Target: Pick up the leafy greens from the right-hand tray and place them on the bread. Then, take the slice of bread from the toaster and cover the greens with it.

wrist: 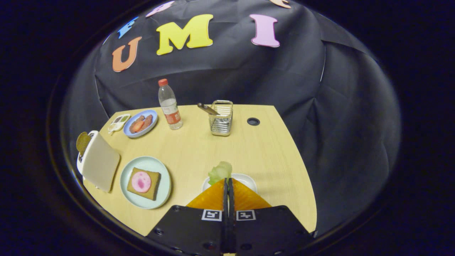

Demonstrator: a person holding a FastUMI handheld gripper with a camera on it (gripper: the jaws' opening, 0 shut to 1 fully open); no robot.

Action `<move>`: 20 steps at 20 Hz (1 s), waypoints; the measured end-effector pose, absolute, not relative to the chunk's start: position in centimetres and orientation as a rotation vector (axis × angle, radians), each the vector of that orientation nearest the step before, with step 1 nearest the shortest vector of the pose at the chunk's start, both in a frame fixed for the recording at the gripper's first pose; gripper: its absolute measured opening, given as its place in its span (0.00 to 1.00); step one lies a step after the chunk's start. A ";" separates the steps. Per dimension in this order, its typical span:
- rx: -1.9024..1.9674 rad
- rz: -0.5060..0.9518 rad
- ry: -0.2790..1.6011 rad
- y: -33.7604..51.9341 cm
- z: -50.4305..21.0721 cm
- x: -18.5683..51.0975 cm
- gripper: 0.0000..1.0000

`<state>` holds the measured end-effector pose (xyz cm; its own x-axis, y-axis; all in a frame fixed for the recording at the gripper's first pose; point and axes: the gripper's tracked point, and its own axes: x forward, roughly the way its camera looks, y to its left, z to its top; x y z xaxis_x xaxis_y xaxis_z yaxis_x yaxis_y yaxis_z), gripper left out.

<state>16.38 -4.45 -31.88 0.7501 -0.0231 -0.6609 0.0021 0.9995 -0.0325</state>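
Observation:
My gripper (227,180) has its two fingers pressed together on the pale leafy greens (220,171), which stick out past the fingertips to the left. Directly beneath them lies the small white tray (249,179), mostly hidden by the fingers. To the left, a pale green plate (128,193) carries a slice of bread (153,186) topped with a round pink slice (141,181). Further left stands the white toaster (99,165), with a brown slice of bread (82,141) poking out of its far end.
At the back of the wooden table (199,149) are a blue plate of food (140,123), a small white dish (119,122), a water bottle (170,105) and a wire basket (221,118) holding a utensil. A cable hole (253,121) sits right of the basket.

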 end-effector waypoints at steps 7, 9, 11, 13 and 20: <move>-0.069 -0.003 0.697 1.4 -29.8 13.3 0.00; -0.078 0.003 0.699 3.3 -29.8 12.7 0.00; -0.089 0.012 0.707 5.5 -30.0 12.3 0.00; -0.094 0.030 0.717 7.9 -30.2 11.9 0.00; -0.127 0.165 0.758 18.4 -31.1 11.3 0.00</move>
<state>11.28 18.44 -31.15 0.7140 0.1029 -0.6926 -0.1943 0.9794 -0.0548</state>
